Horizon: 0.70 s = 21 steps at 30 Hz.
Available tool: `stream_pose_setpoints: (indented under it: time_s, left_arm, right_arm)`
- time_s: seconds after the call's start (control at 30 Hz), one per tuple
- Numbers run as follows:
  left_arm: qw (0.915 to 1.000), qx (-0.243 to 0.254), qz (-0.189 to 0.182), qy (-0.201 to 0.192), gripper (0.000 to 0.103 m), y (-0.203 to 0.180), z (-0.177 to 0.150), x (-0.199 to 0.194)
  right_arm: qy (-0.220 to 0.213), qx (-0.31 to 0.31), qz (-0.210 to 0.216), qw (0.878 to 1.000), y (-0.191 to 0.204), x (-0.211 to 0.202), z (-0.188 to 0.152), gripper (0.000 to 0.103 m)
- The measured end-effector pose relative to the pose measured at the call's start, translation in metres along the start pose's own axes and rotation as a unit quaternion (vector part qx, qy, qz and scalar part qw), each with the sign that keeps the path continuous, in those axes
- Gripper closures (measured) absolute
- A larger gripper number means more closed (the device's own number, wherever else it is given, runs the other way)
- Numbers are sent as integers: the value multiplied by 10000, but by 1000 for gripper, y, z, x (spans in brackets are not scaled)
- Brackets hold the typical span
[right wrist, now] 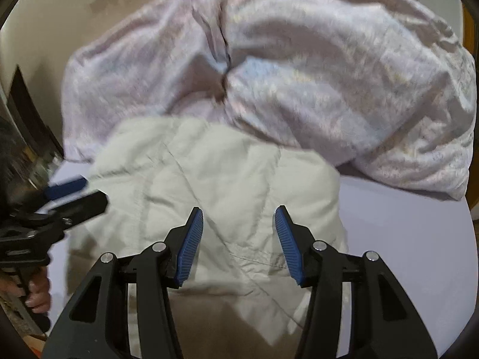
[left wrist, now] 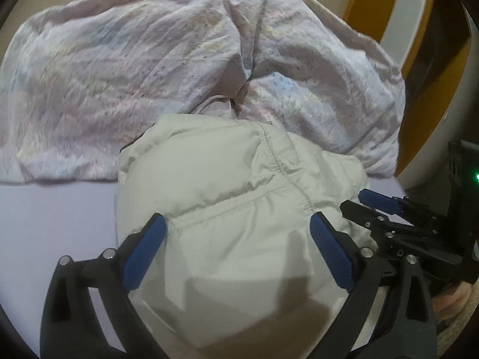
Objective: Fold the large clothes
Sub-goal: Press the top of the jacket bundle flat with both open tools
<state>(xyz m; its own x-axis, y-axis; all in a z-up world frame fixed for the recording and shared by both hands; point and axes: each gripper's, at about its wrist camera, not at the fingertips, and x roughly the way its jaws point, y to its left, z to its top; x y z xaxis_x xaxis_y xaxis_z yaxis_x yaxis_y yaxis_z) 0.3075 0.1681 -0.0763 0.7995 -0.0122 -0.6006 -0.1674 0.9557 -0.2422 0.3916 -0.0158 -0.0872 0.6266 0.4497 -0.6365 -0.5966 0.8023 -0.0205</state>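
Both grippers — left (left wrist: 236, 239), right (right wrist: 238, 233) — released above the jacket (left wrist: 227, 185); next, likely grasp its 12 o'clock edge.

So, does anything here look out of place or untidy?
Yes. A crumpled pinkish duvet is bunched up right behind the cream puffer jacket, touching its far edge. Both grippers, left and right, are open above the jacket.
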Motion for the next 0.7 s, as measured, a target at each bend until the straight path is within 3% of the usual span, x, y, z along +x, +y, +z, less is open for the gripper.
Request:
stream_pose_setpoints:
  time_s: [0.1,0.23,0.33,0.4,0.47,0.7]
  left_arm:
    - [9985,401,353,-78,2,-10,-6,8]
    - [9969,481,584,-203,2,-12,-11,16]
    - [9966,464,648,-225,2,-11,-14,21]
    - [9960,504,695,-241,2,-12,-16,23]
    - [9957,521,715,-258,2,-13,-19,25]
    - [9954,528,759,-236,2,-12,-24,32]
  right_arm:
    - [-155,-26,-86,9998,-1,9,-8,49]
    - [-340,-74,-225,9991,3,16,-15,44]
    - [-378,128,-217,9990,-5,21,-19,34]
    - [-329,360,-227,9986,-13,25,-21,21]
    - [-279,512,-169,9982,-19,30,-23,17]
    - [-246,470,-196,9984,-17,37,-30,16]
